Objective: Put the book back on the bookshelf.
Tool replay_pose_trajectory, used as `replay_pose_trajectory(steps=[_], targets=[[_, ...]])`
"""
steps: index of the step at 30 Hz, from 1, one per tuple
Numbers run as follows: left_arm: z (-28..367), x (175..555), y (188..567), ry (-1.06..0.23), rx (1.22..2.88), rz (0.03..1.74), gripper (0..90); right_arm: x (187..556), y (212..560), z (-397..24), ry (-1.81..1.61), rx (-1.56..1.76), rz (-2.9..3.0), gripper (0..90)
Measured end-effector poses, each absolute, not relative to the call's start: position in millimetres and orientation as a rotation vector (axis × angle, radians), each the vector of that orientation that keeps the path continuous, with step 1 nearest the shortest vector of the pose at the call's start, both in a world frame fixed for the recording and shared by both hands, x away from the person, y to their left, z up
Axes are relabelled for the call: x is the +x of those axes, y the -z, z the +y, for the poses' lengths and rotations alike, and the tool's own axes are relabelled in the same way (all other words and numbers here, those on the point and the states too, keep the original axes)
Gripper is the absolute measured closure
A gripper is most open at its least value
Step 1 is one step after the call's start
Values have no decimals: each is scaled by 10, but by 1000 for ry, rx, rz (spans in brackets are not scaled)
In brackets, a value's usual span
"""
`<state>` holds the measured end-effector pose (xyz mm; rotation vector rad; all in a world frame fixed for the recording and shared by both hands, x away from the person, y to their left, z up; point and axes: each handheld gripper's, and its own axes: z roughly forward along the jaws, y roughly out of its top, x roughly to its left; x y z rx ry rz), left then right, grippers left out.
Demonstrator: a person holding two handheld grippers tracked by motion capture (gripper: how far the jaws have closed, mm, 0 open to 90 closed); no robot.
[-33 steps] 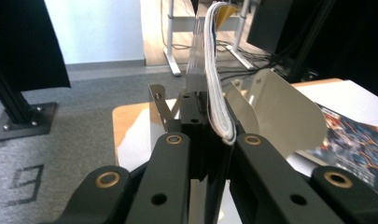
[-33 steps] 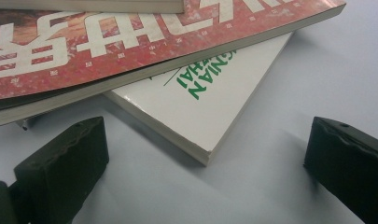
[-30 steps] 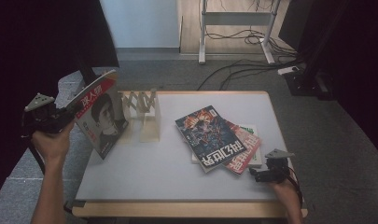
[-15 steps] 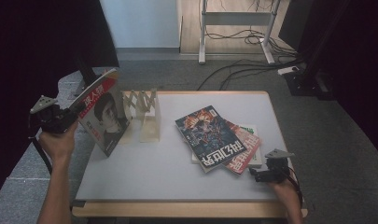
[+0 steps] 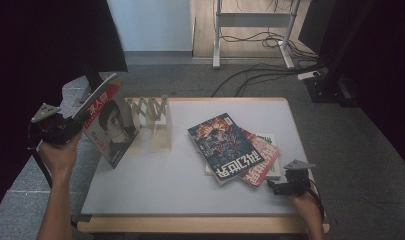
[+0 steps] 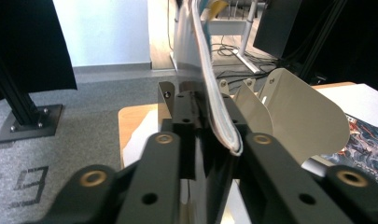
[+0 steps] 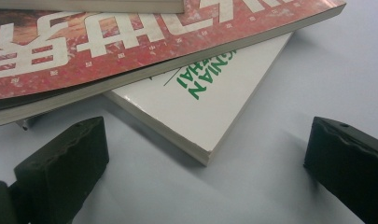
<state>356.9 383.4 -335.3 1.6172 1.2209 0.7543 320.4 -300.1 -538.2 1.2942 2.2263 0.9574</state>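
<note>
1. Change: the magazine (image 5: pixel 110 122) has shifted up and toward the rack (image 5: pixel 152 122) since a second ago. The left tool (image 5: pixel 77 125) jaws have just been opening slightly; the spine edge (image 6: pixel 219 116) remains between them, apparently still gripped.
2. Meaning: judged, insertion into the rack is near.
3. Orientation: the magazine stands on edge, its long axis tilted upward away from the tool, cover facing the rack.
4. The right tool (image 7: pixel 205 186) rests open on the desk (image 5: pixel 155 185), beside the book stack (image 5: pixel 240 155).
</note>
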Motion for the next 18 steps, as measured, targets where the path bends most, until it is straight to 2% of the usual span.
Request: replay_pose_trajectory(steps=[6,11,16,17,18], targets=[[3820,3541,3331,-770,1643,1208,608,3204,5382,-3000,-957,1294,2226,0],[3808,3503,3326,-781,1655,1200,523,3204,5382,-3000,-957,1294,2226,0],[3807,3450,3329,-774,1678,1185,382,3204,5384,-3000,-958,1294,2225,0],[3807,3441,3331,-774,1681,1182,382,3204,5384,-3000,-958,1294,2225,0],[3806,3419,3336,-773,1687,1177,319,3204,5384,-2999,-958,1294,2224,0]])
